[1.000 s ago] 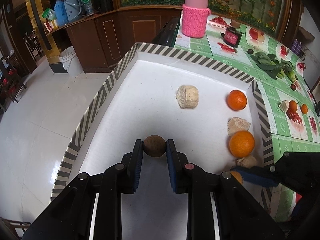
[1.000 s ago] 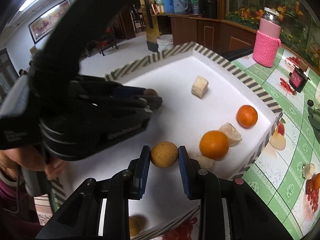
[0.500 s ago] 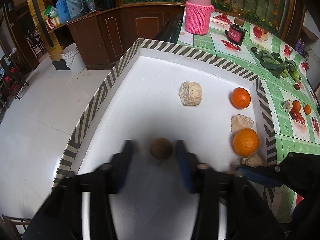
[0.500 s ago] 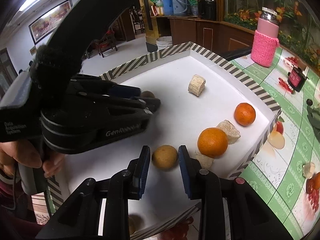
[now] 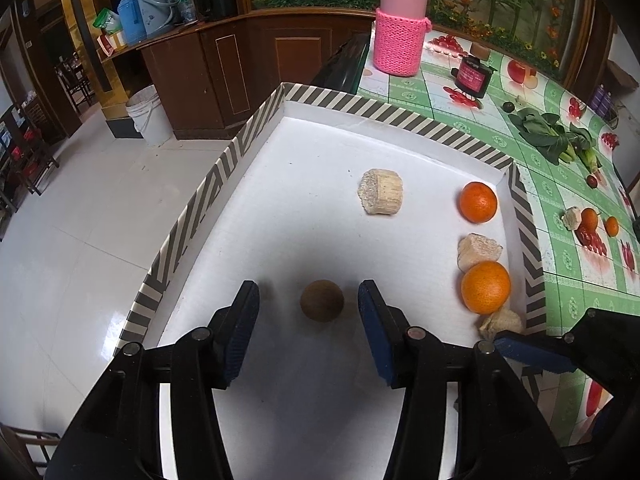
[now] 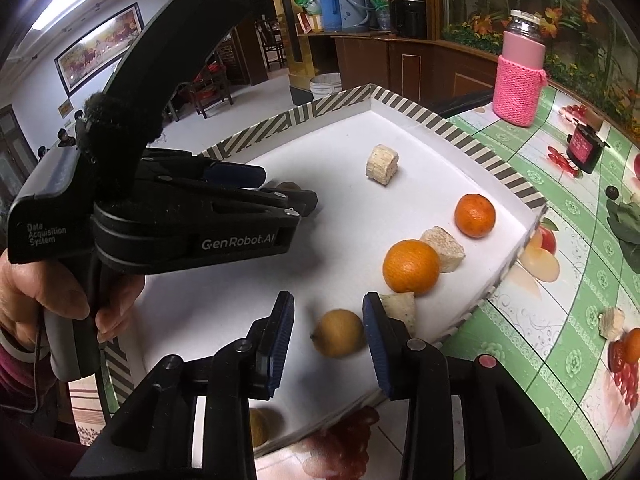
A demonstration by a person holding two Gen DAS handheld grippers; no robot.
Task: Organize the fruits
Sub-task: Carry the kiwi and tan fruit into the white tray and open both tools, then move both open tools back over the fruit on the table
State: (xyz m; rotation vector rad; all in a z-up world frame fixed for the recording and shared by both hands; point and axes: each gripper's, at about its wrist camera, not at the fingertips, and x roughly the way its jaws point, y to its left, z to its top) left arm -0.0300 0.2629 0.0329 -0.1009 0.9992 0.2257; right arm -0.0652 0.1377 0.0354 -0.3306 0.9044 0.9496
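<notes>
Left wrist view looks down on a white tray with a striped rim, set on a table covered in a green cloth printed with fruit. The left gripper stands wide, and a small brown fruit lies on the tray floor between its blue pads, touching neither. Along the tray's right side sit two oranges, one near and one farther back, with pale corn pieces among them. A jar in a pink knitted sleeve stands on the table beyond the tray, and just beside it a small dark pot with a pink label, whose writing is too small to read.

Right wrist view shows the right gripper also spread wide, a yellow-brown fruit resting on the tray between its pads with a gap on each side. The left gripper's black body fills the left of this view, held in a hand. White lettering on it reads "GenRobot.AI", and farther back "Data Acquisition System".
</notes>
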